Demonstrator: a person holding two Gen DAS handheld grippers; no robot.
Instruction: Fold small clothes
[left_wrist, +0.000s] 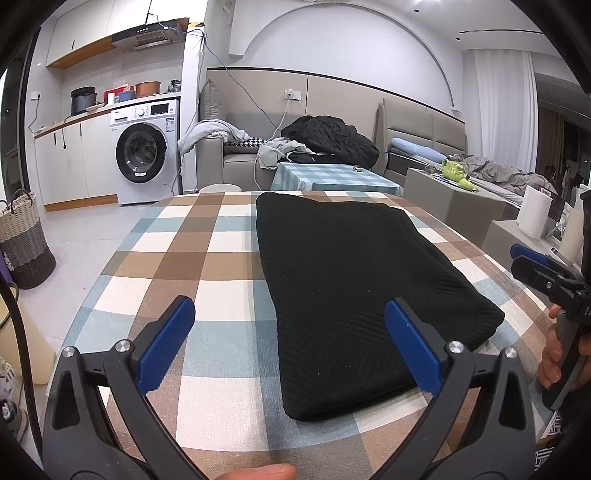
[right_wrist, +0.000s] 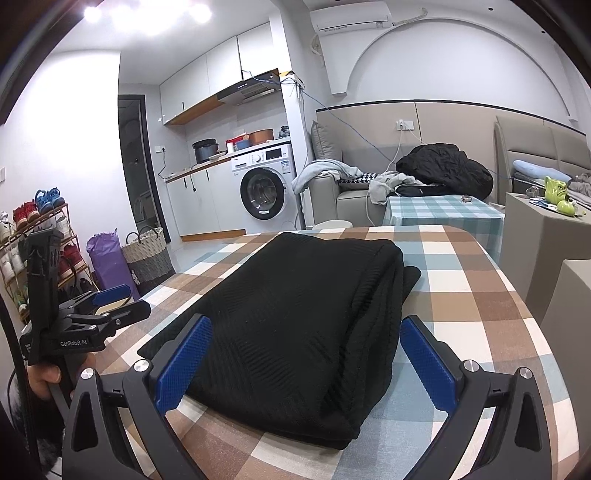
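Observation:
A black knit garment (left_wrist: 354, 291) lies folded into a long thick rectangle on the checked tablecloth (left_wrist: 184, 266). My left gripper (left_wrist: 290, 317) hovers open above its near left edge, nothing between its blue pads. In the right wrist view the same garment (right_wrist: 295, 321) shows stacked layers along its right side. My right gripper (right_wrist: 306, 332) stands open over the near end, empty. Each gripper appears in the other's view: the right one (left_wrist: 535, 266) at the far right, the left one (right_wrist: 110, 299) at the left, held by a hand.
Beyond the table stand a small table with a blue checked cloth (left_wrist: 332, 177), a sofa with a heap of clothes (left_wrist: 328, 136), and a washing machine (left_wrist: 146, 151). A woven basket (left_wrist: 24, 240) sits on the floor at left, a shoe rack (right_wrist: 37, 236) beside it.

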